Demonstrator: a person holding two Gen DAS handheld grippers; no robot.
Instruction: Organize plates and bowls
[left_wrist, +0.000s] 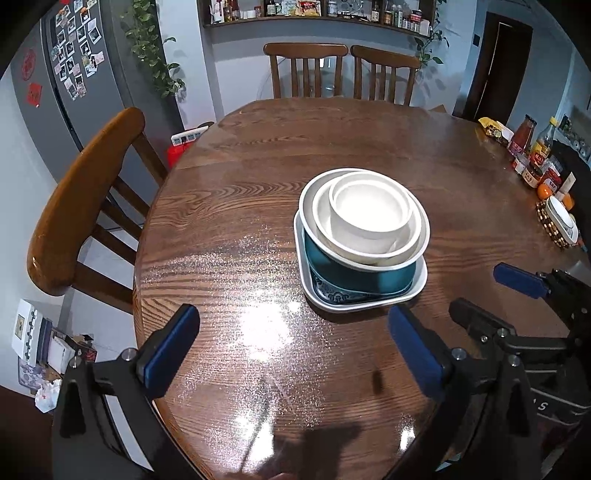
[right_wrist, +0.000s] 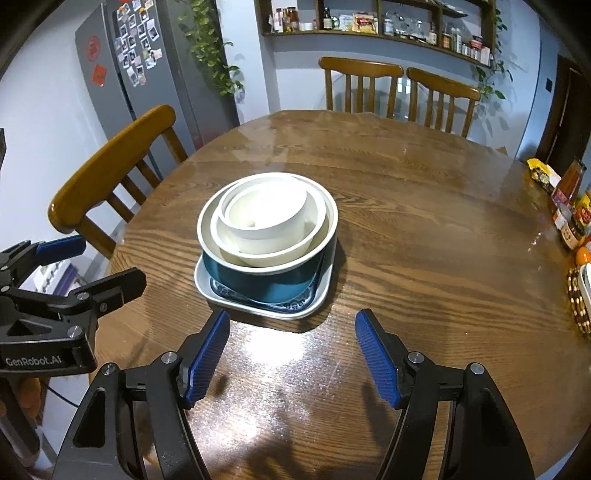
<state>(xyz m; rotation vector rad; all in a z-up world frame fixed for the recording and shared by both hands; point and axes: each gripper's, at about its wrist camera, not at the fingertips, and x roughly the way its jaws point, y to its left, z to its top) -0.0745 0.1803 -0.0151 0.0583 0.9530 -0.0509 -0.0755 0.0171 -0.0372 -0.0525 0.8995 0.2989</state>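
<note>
A stack of dishes stands in the middle of the round wooden table (left_wrist: 240, 206). A white square plate (left_wrist: 321, 299) is at the bottom, a blue patterned plate (left_wrist: 340, 293) lies on it, then a teal bowl (left_wrist: 354, 273) holding two nested white bowls (left_wrist: 369, 210). The stack also shows in the right wrist view (right_wrist: 266, 240). My left gripper (left_wrist: 291, 343) is open and empty, just in front of the stack. My right gripper (right_wrist: 291, 354) is open and empty, also short of the stack; it shows at the right in the left wrist view (left_wrist: 491, 291).
Sauce bottles and jars (left_wrist: 532, 147), oranges and a white dish on a beaded mat (left_wrist: 557, 221) stand at the table's right edge. Wooden chairs (left_wrist: 85, 195) stand at the left and far side. A fridge (left_wrist: 66, 74) is behind on the left.
</note>
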